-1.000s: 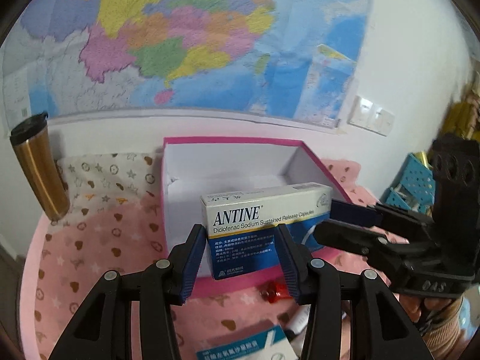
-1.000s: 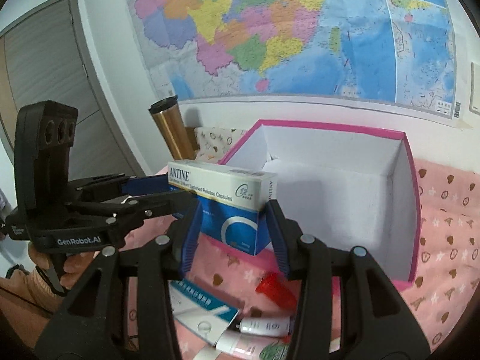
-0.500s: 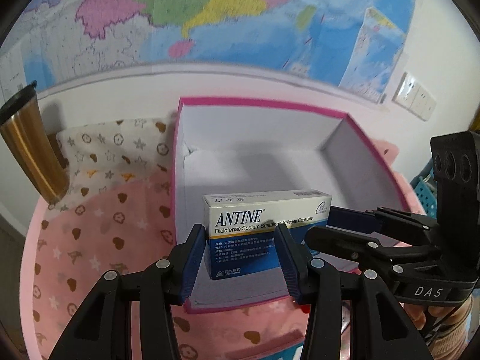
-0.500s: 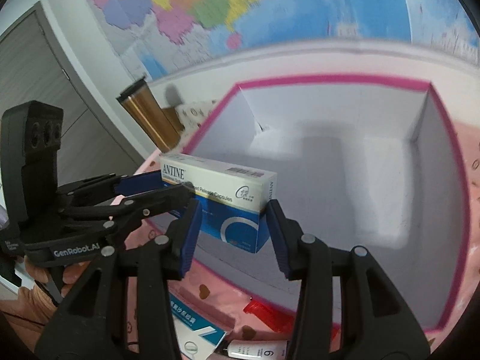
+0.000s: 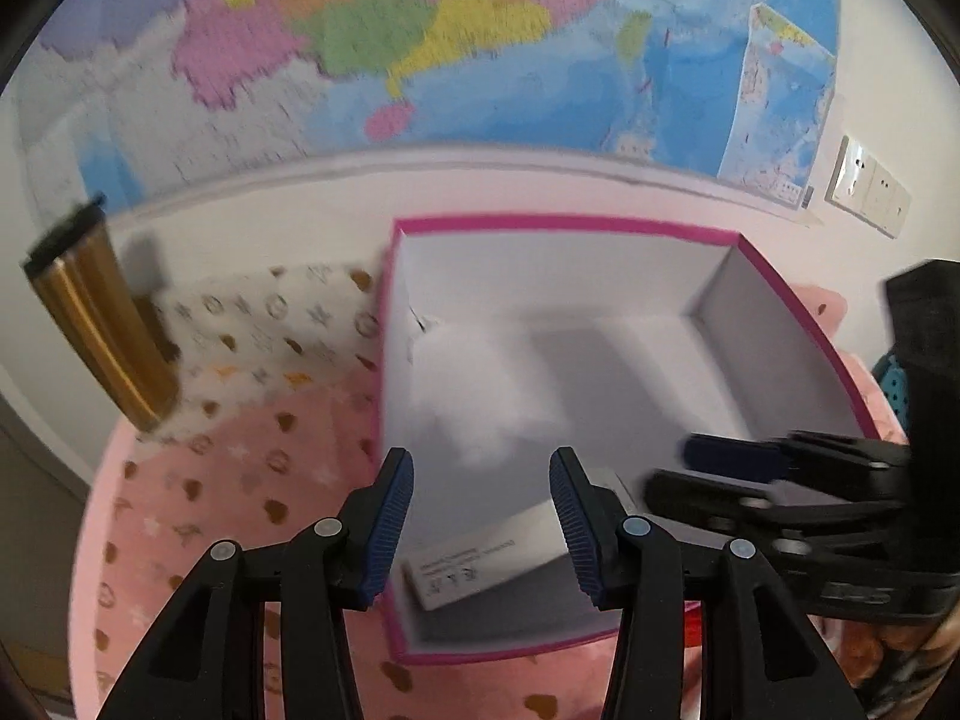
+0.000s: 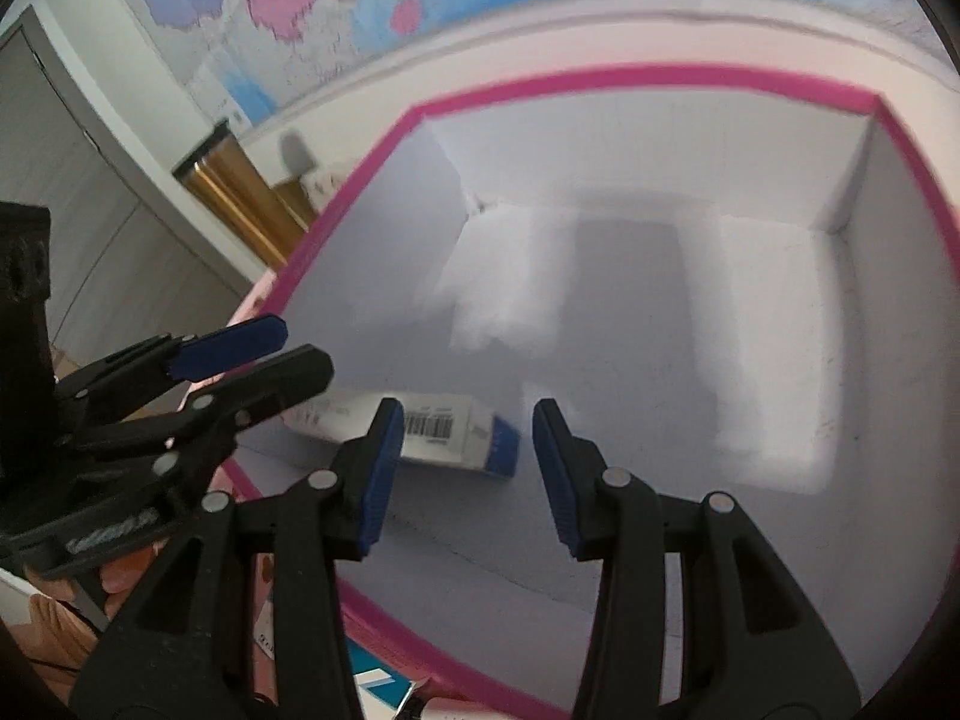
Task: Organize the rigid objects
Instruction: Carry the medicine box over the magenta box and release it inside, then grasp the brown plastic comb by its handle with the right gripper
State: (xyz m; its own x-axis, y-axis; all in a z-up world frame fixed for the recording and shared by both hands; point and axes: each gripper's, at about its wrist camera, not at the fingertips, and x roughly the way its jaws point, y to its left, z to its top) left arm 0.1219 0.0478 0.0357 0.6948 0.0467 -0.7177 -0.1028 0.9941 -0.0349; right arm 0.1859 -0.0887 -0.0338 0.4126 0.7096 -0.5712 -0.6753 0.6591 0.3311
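The white-and-blue cardboard medicine carton (image 5: 492, 561) lies flat on the floor of the pink-rimmed, white-lined rectangular box (image 5: 564, 222), near its front-left corner, with nothing gripping it. Both the left gripper (image 5: 482, 525) and right gripper (image 6: 462, 471) hang over it with ribbed blue pads apart and empty. Right view shows the carton's barcode end; only the left view catches the pink heart-print cloth (image 5: 240, 480), gold metal tumbler (image 5: 99, 318) is in both.

Box (image 6: 660, 75) interior mostly bare, open from above; carton (image 6: 456, 435) lies flat at near-left corner. Walls bound all sides. Tumbler (image 5: 99, 324) stands left, clear of box. Grippers crowd near edge.
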